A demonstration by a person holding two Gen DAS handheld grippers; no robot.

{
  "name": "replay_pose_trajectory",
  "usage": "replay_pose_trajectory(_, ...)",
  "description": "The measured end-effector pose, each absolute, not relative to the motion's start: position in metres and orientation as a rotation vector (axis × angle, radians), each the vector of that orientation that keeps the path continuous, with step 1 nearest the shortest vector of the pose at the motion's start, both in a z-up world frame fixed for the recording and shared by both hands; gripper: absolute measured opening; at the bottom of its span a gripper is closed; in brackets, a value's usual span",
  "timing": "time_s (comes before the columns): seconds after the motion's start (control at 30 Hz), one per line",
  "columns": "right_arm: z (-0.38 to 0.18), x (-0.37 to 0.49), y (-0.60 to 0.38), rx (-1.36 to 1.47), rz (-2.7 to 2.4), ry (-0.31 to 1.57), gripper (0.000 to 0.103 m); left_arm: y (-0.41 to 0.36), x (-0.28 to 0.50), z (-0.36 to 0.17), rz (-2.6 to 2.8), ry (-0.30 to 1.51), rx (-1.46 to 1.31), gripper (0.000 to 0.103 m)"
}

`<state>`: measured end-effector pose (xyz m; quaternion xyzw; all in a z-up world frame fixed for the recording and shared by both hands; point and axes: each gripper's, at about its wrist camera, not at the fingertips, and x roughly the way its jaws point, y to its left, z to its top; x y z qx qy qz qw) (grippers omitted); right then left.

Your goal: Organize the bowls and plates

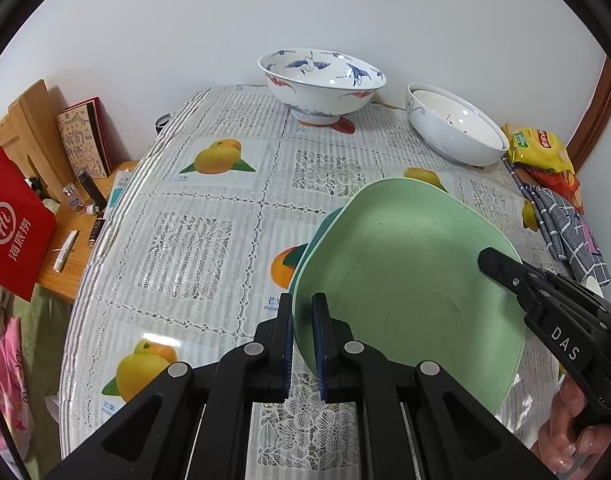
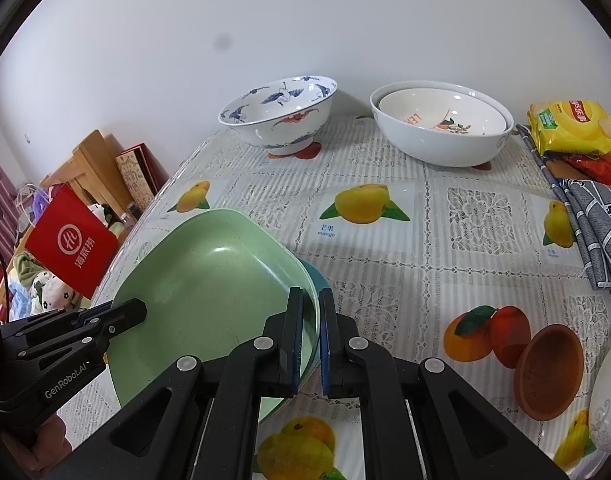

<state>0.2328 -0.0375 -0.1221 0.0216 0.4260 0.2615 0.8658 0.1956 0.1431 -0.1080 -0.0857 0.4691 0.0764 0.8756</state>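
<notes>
A light green square plate [image 1: 405, 280] lies on a teal plate [image 1: 319, 232] on the table. My left gripper [image 1: 303, 344] is shut on the green plate's left rim. My right gripper [image 2: 310, 340] is shut on the right rim of the green plate [image 2: 209, 288], with the teal plate [image 2: 315, 276] showing just under it. The right gripper also shows in the left wrist view [image 1: 505, 272], and the left gripper in the right wrist view [image 2: 121, 316]. A blue-and-white crane bowl [image 1: 321, 84] and two nested white bowls [image 1: 453, 124] stand at the back.
A brown clay bowl [image 2: 549, 372] lies tilted at the front right beside a white plate rim [image 2: 609, 396]. Yellow snack bags [image 2: 573, 128] and a grey checked cloth [image 2: 593, 220] lie at the right. A wooden side table with a red bag [image 1: 13, 224] stands left of the table.
</notes>
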Motion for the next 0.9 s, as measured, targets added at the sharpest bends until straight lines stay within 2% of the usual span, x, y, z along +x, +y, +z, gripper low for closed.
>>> replay_pose_trajectory(0.9,-0.141,0.249,-0.019,-0.031,0.522,0.889,0.010,0.149,0.213,-0.127,0.162,1.015,-0.173,0.009)
